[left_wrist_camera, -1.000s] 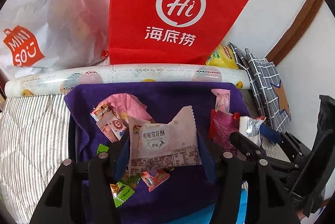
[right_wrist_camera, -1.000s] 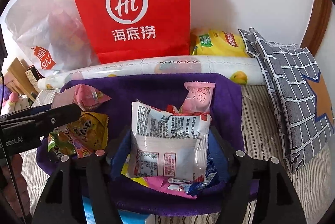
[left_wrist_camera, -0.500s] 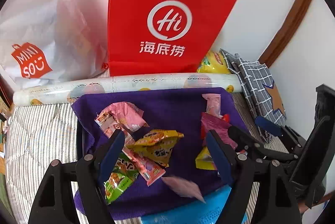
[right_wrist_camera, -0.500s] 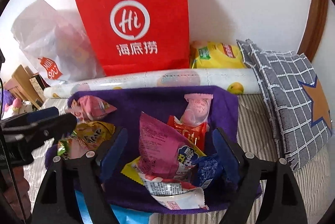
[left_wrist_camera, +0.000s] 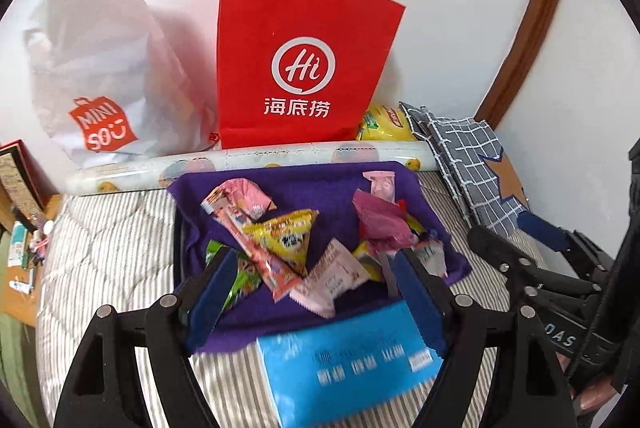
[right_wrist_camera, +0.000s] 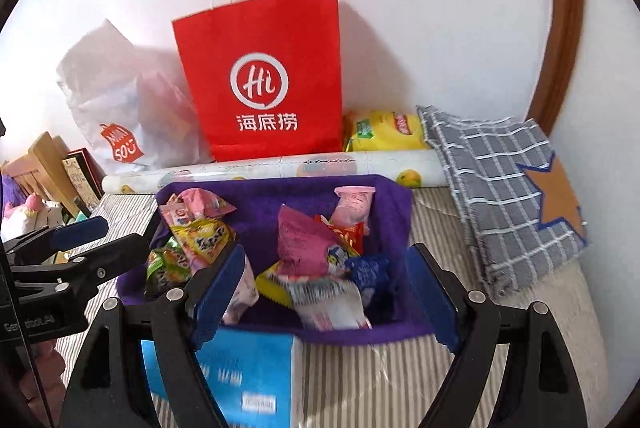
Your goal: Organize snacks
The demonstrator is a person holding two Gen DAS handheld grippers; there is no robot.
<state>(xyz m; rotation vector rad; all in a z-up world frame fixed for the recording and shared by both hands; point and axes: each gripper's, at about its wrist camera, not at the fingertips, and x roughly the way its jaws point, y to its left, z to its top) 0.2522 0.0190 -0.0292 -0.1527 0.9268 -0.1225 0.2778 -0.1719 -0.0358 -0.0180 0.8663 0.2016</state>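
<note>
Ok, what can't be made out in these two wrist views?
- Blue packet: print smeared by blur in both views, unreadable.
- Red paper bag: top faces away, contents hidden.
- Translucent white bag: contents only vague shapes.
- Yellow packet: partly behind the patterned roll, remaining label too small.

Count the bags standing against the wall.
2: the red paper bag in the middle, and the white plastic bag to its left. Others may be hidden behind them.

Striped bed (left_wrist_camera: 108,228), purple cloth (left_wrist_camera: 304,180), blue packet (left_wrist_camera: 348,364), patterned roll (left_wrist_camera: 248,158)
</note>
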